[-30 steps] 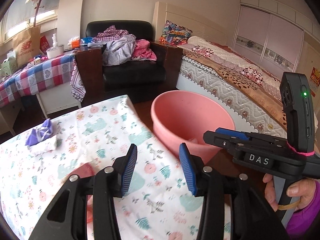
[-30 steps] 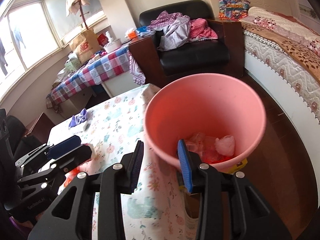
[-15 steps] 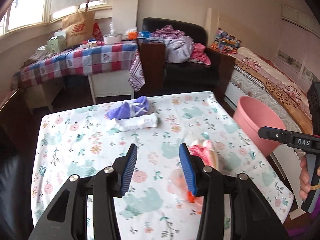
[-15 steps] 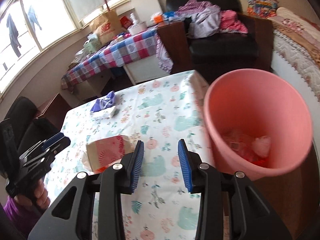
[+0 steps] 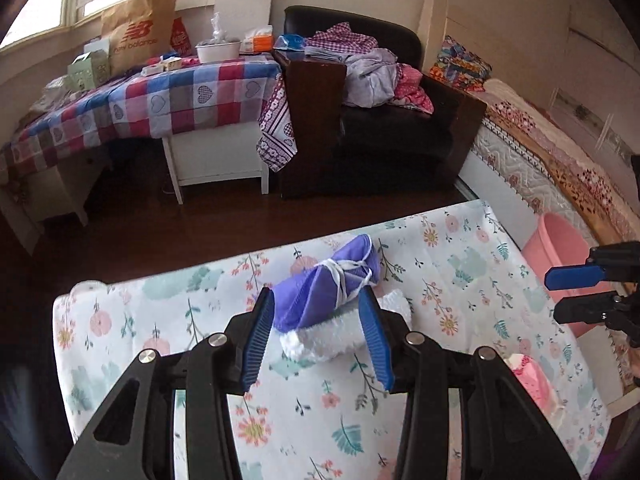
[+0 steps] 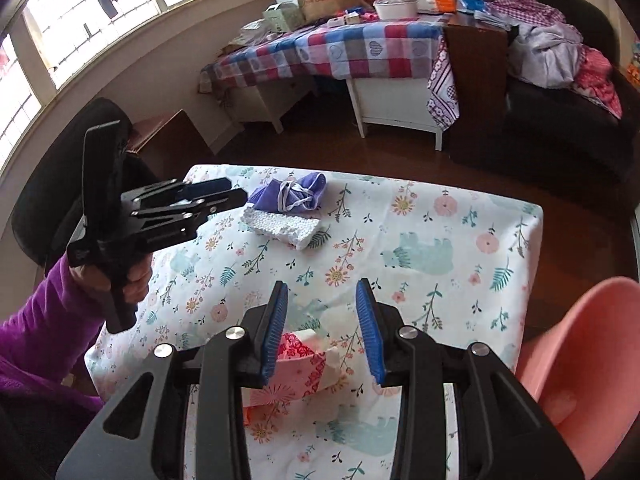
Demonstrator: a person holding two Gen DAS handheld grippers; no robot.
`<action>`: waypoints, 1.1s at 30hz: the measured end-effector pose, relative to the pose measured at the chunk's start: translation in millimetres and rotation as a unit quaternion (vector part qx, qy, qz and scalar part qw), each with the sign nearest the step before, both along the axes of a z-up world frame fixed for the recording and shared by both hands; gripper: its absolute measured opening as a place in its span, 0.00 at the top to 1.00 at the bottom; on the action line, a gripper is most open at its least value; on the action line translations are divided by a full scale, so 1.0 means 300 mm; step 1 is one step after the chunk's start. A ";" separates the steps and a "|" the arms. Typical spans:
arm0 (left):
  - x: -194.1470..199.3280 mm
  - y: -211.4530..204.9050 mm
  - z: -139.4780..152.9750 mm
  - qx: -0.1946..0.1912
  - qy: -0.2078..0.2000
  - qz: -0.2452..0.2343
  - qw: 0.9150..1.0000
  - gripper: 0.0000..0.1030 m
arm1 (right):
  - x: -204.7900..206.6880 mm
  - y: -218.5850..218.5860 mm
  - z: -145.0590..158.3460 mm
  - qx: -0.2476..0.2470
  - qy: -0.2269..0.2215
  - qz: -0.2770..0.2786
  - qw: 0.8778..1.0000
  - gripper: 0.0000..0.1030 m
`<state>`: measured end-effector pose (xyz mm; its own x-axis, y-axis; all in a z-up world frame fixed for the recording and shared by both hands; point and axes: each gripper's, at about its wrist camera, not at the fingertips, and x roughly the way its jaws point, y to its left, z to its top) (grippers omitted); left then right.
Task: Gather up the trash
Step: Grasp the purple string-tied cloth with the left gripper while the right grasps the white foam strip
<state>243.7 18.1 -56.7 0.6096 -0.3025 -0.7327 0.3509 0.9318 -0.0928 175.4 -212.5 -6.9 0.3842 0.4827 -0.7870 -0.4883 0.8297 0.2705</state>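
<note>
Reach step: left claw, apart and empty, nears purple bundle on table; next, straddle and clamp.

Right claw apart.

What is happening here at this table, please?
A person holds a gripper in each hand over a table with a floral cloth and is collecting trash. The left gripper is open, pointed at a purple cloth bundle lying against a white foam piece. The right gripper is open above a pink patterned packet. Nothing is held. A pink bucket stands beside the table.
</note>
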 end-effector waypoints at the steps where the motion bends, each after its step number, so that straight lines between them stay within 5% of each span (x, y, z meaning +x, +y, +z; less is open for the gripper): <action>1: 0.024 -0.014 -0.009 0.011 0.001 -0.011 1.000 0.58 | 0.010 0.020 -0.004 -0.008 -0.001 0.014 1.000 0.65; 4: 0.081 -0.044 -0.047 0.032 0.012 -0.036 0.999 0.58 | 0.044 0.092 -0.012 -0.029 -0.008 0.058 0.998 0.64; 7: 0.092 -0.051 -0.075 0.042 0.007 -0.048 0.998 0.61 | 0.074 0.167 -0.023 -0.042 -0.014 0.101 0.994 0.52; 8: 0.089 -0.049 -0.083 0.038 0.009 -0.053 0.998 0.75 | 0.084 0.198 -0.033 -0.050 -0.015 0.117 0.992 0.51; 10: 0.072 -0.033 -0.081 0.028 -0.003 -0.050 0.998 0.89 | 0.106 0.243 -0.053 -0.061 -0.014 0.135 0.989 0.51; 12: 0.050 -0.011 -0.074 0.022 -0.009 -0.036 0.999 0.92 | 0.123 0.283 -0.076 -0.074 -0.015 0.151 0.986 0.51; 25: -0.109 0.213 0.000 -0.099 -0.003 0.057 0.993 0.94 | 0.207 0.476 -0.176 -0.173 -0.054 0.274 0.944 0.50; 33: -0.182 0.264 -0.010 -0.113 0.005 0.080 0.990 0.93 | 0.235 0.426 -0.179 -0.122 -0.001 0.255 0.959 0.49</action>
<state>189.0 97.3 -59.6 0.6561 -0.3601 -0.6632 0.1994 0.9303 -0.3080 246.0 -84.8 -60.7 0.1495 0.4106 -0.8995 -0.8476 0.5216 0.0973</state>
